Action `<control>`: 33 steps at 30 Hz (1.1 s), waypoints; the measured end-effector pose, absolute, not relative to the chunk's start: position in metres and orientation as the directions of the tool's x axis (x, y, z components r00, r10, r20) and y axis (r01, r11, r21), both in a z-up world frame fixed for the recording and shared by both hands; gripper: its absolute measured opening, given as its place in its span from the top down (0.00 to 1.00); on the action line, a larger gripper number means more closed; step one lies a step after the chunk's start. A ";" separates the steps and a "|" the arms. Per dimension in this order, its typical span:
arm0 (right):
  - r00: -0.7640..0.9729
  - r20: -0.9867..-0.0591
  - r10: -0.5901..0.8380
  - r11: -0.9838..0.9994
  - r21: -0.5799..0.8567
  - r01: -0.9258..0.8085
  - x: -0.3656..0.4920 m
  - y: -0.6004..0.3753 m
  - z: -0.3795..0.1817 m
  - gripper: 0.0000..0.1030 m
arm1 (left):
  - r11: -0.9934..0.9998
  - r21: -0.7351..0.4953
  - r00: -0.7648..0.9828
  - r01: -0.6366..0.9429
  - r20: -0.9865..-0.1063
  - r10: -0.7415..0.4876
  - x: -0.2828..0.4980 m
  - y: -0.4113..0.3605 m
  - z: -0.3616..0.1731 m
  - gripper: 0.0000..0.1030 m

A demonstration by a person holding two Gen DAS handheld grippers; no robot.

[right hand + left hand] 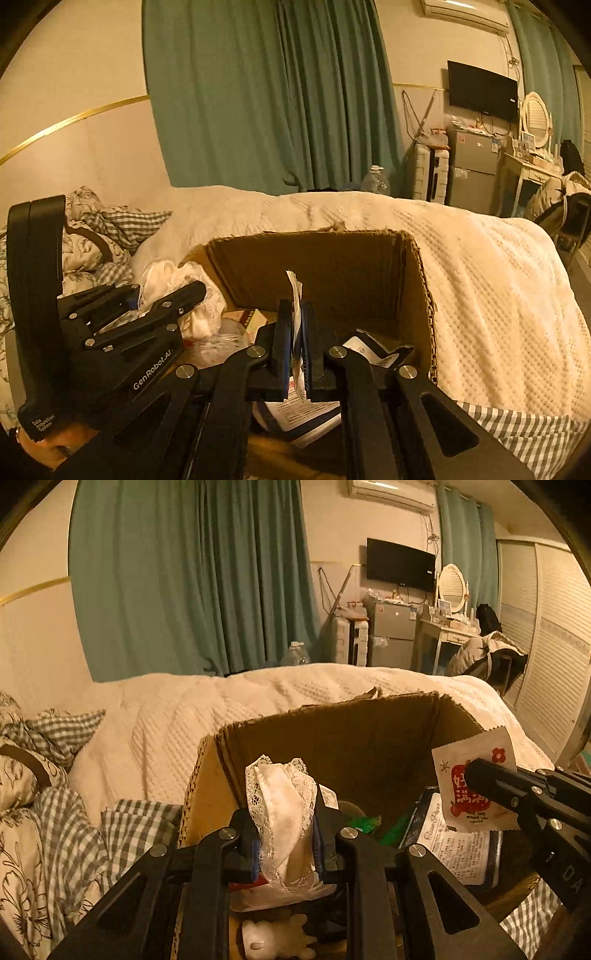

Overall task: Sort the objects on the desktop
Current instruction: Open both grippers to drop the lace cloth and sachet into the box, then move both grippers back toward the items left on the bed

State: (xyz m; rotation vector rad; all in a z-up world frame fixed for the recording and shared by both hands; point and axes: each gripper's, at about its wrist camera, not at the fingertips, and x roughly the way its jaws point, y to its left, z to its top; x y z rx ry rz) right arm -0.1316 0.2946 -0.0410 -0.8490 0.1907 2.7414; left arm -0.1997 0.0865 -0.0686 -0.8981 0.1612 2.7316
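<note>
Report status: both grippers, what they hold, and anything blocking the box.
Left gripper shut on lace-trimmed white cloth. Right gripper shut on flat sachet. Both over open cardboard box, already part filled. Nothing blocking.

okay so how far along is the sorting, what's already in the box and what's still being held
Done: the box already holds a printed packet, green wrappers and a white figurine.

In hand: the left gripper is shut on a lace cloth, the right gripper on a sachet, both over the open box.

Left: dropping both in. Whether more remains outside the box isn't visible.
</note>
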 end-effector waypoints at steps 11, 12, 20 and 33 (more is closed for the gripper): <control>-0.807 -0.534 0.252 -0.936 0.076 -0.342 -0.120 0.296 -0.025 0.38 | -0.975 0.025 -0.822 -0.223 -0.543 0.174 -0.190 0.068 -0.041 0.49; -0.809 -0.529 0.255 -0.935 0.080 -0.346 -0.117 0.296 -0.022 0.38 | -0.975 0.026 -0.826 -0.222 -0.537 0.173 -0.186 0.067 -0.037 0.49; -0.833 -0.478 0.277 -0.928 0.091 -0.361 -0.092 0.291 0.002 0.31 | -0.975 0.024 -0.851 -0.221 -0.494 0.181 -0.168 0.060 -0.016 0.25; -0.870 -0.389 0.304 -0.913 0.141 -0.383 -0.037 0.277 0.040 0.20 | -0.988 0.035 -0.911 -0.153 -0.392 0.127 -0.120 0.029 0.019 0.00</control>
